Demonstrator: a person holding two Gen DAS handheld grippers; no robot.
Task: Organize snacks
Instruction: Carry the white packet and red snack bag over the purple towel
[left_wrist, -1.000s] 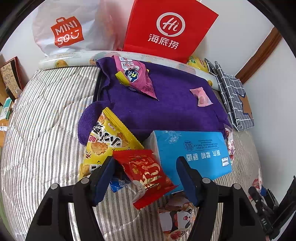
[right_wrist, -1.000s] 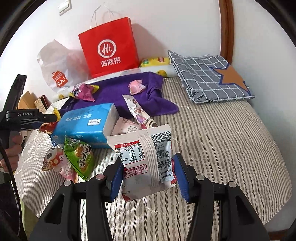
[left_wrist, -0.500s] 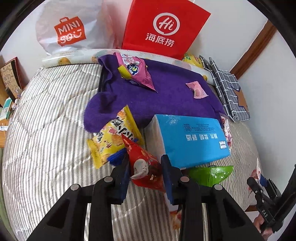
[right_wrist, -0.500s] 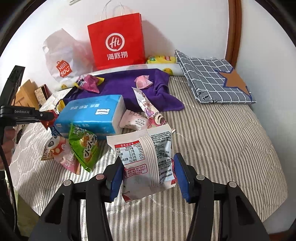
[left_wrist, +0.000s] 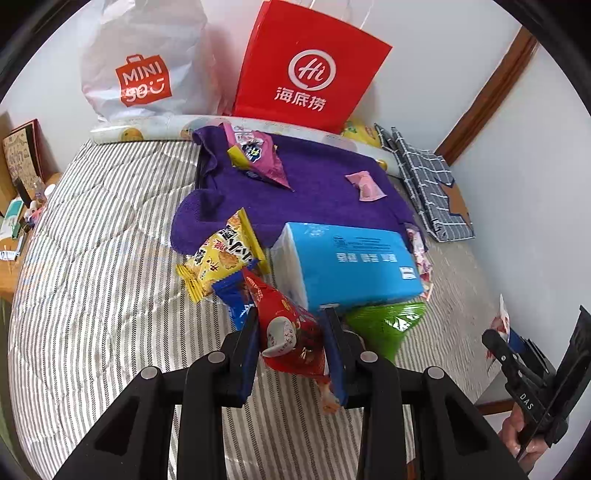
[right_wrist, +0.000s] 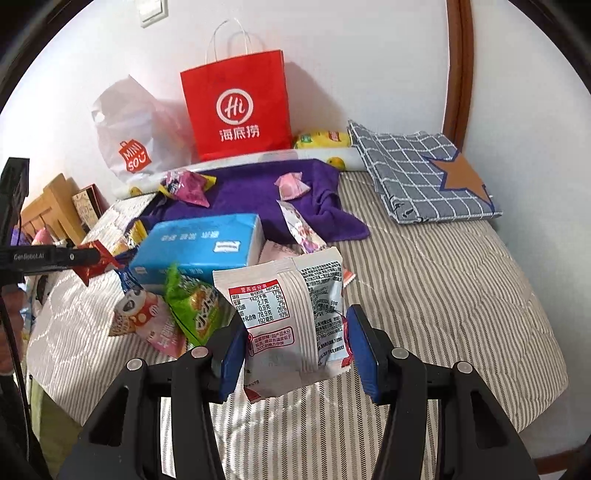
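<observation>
My left gripper (left_wrist: 291, 343) is shut on a red snack packet (left_wrist: 291, 332) and holds it above the striped bed; the packet also shows in the right wrist view (right_wrist: 94, 260). My right gripper (right_wrist: 295, 343) is shut on a white snack bag (right_wrist: 291, 321) with a nutrition label, lifted over the bed. Loose snacks lie around a blue tissue pack (left_wrist: 351, 262): a yellow packet (left_wrist: 221, 258), a small blue packet (left_wrist: 232, 291), a green packet (left_wrist: 384, 325) and pink packets (left_wrist: 258, 155) on a purple towel (left_wrist: 306, 192).
A red paper bag (left_wrist: 306, 70) and a white Minisoo plastic bag (left_wrist: 144, 66) stand against the wall behind the bed. A folded grey checked cloth (right_wrist: 421, 173) lies at the back right. A wooden bedside stand (left_wrist: 14, 206) is at the left.
My left gripper closed on the red packet and lifted it off the bed, pulling back a little. My right gripper kept hold of the white bag and rose slightly.
</observation>
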